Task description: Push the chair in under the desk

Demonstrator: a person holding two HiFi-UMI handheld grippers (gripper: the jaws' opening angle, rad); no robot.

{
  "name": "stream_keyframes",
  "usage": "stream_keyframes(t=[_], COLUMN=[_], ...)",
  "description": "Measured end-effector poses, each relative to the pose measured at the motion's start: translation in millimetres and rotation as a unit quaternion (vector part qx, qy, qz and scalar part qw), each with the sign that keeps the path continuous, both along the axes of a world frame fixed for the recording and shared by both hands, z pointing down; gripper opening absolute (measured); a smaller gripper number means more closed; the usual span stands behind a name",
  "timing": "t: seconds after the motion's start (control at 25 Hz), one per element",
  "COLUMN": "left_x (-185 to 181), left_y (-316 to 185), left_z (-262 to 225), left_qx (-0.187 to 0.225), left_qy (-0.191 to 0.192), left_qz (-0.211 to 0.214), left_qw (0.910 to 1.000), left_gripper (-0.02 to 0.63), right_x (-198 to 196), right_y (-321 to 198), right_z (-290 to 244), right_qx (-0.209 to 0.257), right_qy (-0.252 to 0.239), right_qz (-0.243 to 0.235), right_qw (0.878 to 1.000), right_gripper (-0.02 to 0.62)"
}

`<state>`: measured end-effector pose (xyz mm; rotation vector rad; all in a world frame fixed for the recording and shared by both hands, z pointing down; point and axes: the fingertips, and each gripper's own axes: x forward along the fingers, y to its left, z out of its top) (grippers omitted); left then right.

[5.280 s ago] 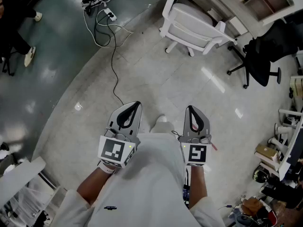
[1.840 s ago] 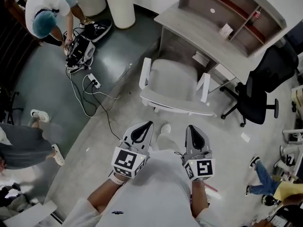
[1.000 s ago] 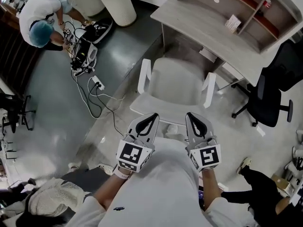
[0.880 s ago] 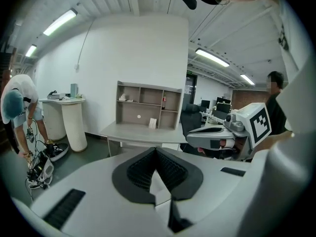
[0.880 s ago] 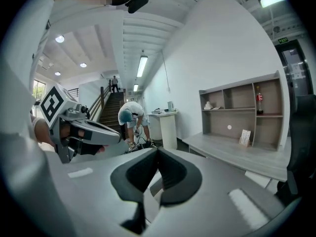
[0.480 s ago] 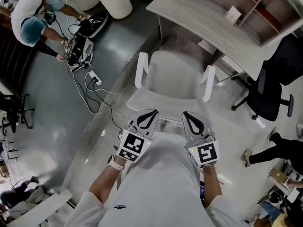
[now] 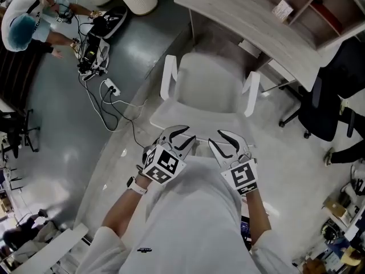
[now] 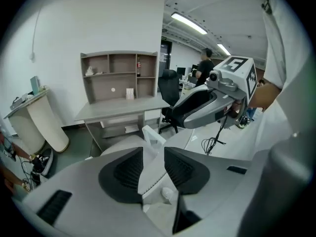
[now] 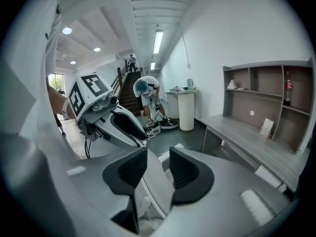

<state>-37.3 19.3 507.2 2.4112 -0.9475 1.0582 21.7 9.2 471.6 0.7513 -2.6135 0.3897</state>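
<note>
A white chair [image 7: 208,87] with two armrests stands pulled out in front of the grey desk [image 7: 251,24], its back toward me. My left gripper [image 7: 181,135] and right gripper [image 7: 219,138] sit side by side at the top edge of the backrest [image 7: 191,120]. Both pairs of jaws have just been opening. In the left gripper view the pale backrest edge [image 8: 153,169] runs up between the dark pads. It also stands between the pads in the right gripper view, as the backrest edge [image 9: 159,181]. I cannot see either pair pressing on it.
A black office chair [image 7: 325,96] stands to the right of the desk. Cables and a power strip [image 7: 108,87] lie on the dark floor at left, where a person [image 7: 23,24] crouches by equipment. A shelf unit [image 8: 118,75] sits on the desk.
Both grippers have dropped forward onto the chair's backrest. Their jaws, shut in the earlier frames, now stand apart around its top edge. The chair itself has not moved.
</note>
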Motion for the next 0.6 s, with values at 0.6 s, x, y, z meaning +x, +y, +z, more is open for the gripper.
stream_keyframes(t=[0.6], left_x=[6.2], left_y=[22.3], left_z=[65.1], left_qx=[-0.054], left_qy=[-0.093], left_qz=[0.102], left_qw=[0.989], left_gripper=[0.192], right_x=[-8.5], right_y=[25.5], right_z=[74.1], right_qx=[-0.046], right_qy=[0.089], right_qz=[-0.061], right_qw=[0.993], right_gripper=[0.192])
